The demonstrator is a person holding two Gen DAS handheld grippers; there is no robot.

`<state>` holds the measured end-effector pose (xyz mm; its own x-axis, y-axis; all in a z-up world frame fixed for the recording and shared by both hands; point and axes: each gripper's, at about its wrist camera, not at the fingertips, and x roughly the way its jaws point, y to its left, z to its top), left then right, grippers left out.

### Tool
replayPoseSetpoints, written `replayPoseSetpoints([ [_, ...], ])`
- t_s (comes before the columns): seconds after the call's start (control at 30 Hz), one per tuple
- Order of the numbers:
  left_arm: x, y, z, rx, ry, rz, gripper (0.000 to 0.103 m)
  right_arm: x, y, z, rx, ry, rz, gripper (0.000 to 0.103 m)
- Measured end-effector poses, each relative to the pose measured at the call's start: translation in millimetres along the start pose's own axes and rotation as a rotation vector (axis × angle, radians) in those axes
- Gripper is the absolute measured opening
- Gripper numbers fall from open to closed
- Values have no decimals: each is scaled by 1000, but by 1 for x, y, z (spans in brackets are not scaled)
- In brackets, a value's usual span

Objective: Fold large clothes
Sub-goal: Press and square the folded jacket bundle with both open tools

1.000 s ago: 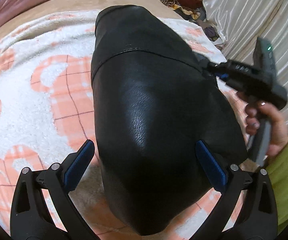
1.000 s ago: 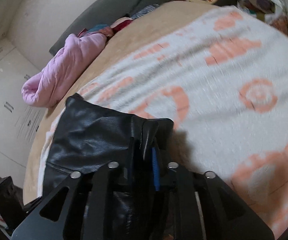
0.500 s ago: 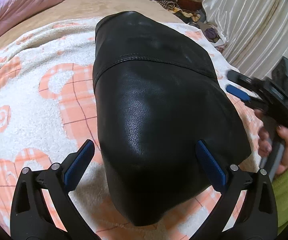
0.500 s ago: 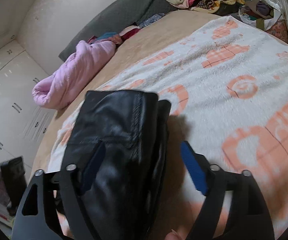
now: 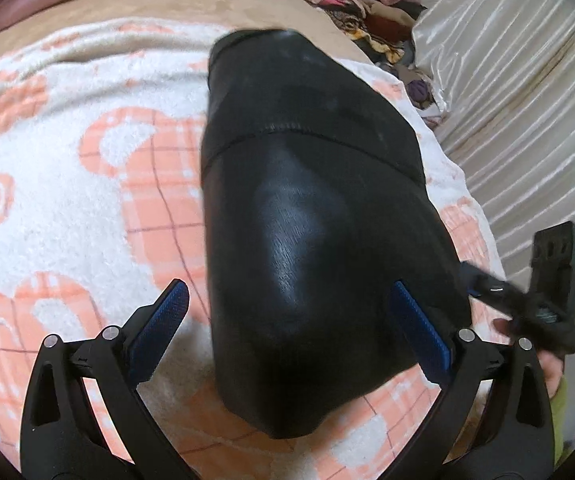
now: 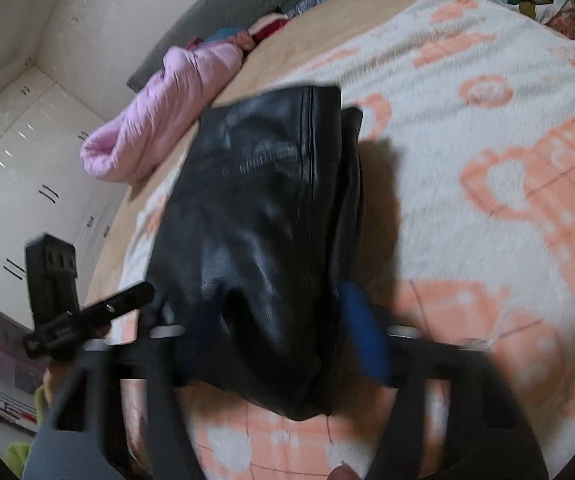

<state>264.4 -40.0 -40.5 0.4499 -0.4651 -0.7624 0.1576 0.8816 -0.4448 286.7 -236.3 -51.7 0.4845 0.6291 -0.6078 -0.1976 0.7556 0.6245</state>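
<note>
My left gripper (image 5: 287, 324) fingers (image 5: 163, 312) stand wide apart, straddling the near end of the folded black leather garment (image 5: 311, 216) without pressing it. My right gripper (image 6: 283, 332) jaws are closing, garment end between them, unclamped. It lies on the white-and-orange fleece blanket (image 5: 67, 184), broad bare blanket leftward, pleated cream curtain (image 5: 519, 92) along the right edge.

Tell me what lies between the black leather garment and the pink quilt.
In the right wrist view, only bare bed: a strip of orange-patterned blanket and tan sheet separates the black leather garment from the pink quilt.
</note>
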Motion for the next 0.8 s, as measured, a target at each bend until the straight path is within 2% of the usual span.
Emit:
replayPoseSetpoints([
  [0.13,0,-5,-1,21,13,17,94,1,22,-10,-24,-12,56,30],
  [0.17,0,-5,-1,29,18,55,94,-1,28,-11,-41,-19,58,29],
  [0.23,1,-2,-2,25,24,47,94,-1,36,-15,-91,-48,-26,30],
  [0.3,1,-4,-3,43,26,55,94,4,39,-21,-165,-52,-152,38],
  [0.33,1,-6,-4,59,27,65,94,6,38,-23,-171,-51,-169,39],
  [0.47,0,-21,-7,134,23,106,94,10,35,-25,-152,-60,-178,39],
  [0.6,-4,-29,-7,156,4,138,94,12,37,-26,-168,-58,-203,39],
  [0.8,-15,-28,-10,154,-13,158,94,-2,43,-27,-161,-69,-196,49],
])
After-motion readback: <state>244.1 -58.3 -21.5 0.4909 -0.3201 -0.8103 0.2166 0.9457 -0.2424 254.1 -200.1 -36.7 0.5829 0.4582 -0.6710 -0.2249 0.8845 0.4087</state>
